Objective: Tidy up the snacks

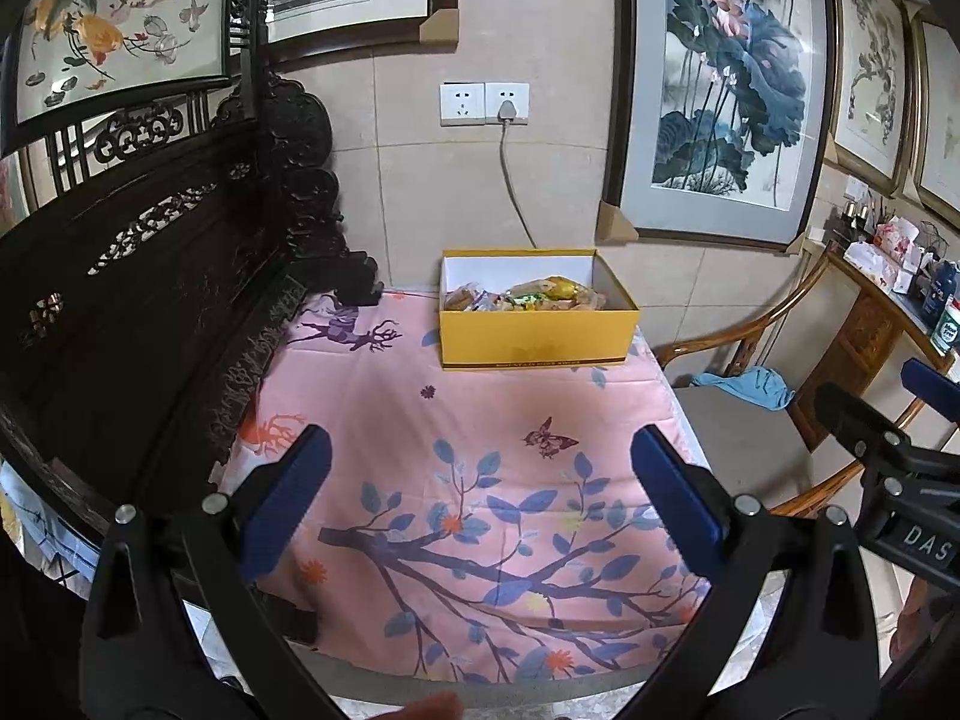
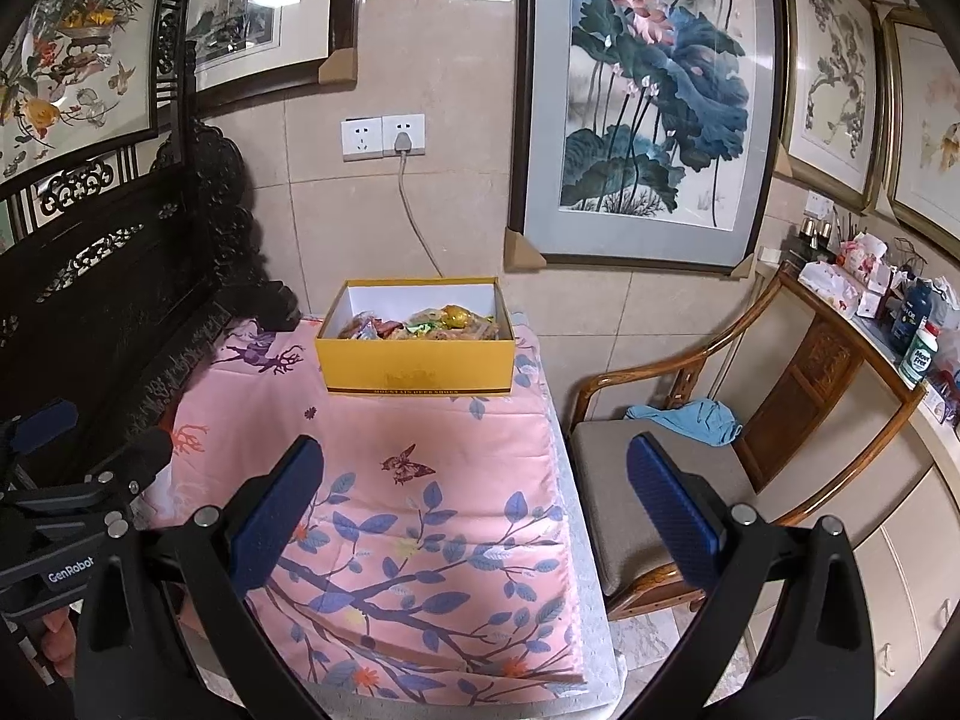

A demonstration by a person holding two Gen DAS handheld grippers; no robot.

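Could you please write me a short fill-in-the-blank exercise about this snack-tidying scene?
1. The snacks lie inside a ____ cardboard box.
2. The box stands on a ____ floral cloth.
3. Both the left gripper and the right gripper are ____ and hold nothing.
4. A blue rag lies on the ____.

Missing words: yellow; pink; open; chair

The snacks (image 1: pixel 528 297) sit low inside the yellow box (image 1: pixel 534 339), so its front wall hides most of them. They are too small and jumbled to tell what each one is. The gold words on the front of the box are too tiny to read in the left view. A grey cord (image 1: pixel 513 180) goes down behind the box and its end is hidden. The right tongs (image 1: pixel 927 414) are cut off by the edge of the left view. The bottles (image 2: pixel 912 324) on the far shelf (image 2: pixel 864 324) are too small to read well. A fingertip (image 1: pixel 429 708) is cut off at the bottom.
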